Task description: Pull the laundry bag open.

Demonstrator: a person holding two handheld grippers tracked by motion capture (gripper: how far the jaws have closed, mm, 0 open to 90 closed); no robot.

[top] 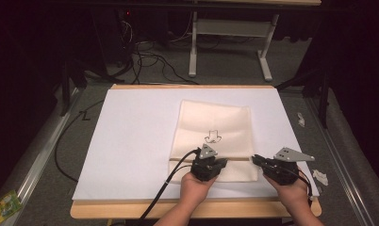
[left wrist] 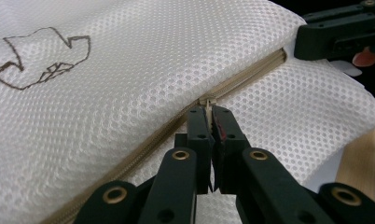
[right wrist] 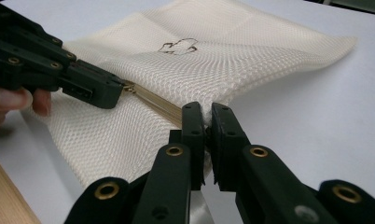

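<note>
Cream mesh zip bag (top: 215, 134) lies flat on the white sheet (top: 131, 141) covering the bench, near its front edge. Left gripper (left wrist: 210, 111) clamped on the tan zip pull (left wrist: 207, 101), mid-seam; right gripper (right wrist: 207, 112) pinches the bag's right edge at the zip's end. Bare sheet left and beyond

From my seat, the zipper pull (left wrist: 208, 103) is mostly hidden between the left gripper (left wrist: 212, 122) jaws; the mesh bag (left wrist: 129, 70) runs off at nine o'clock.
</note>
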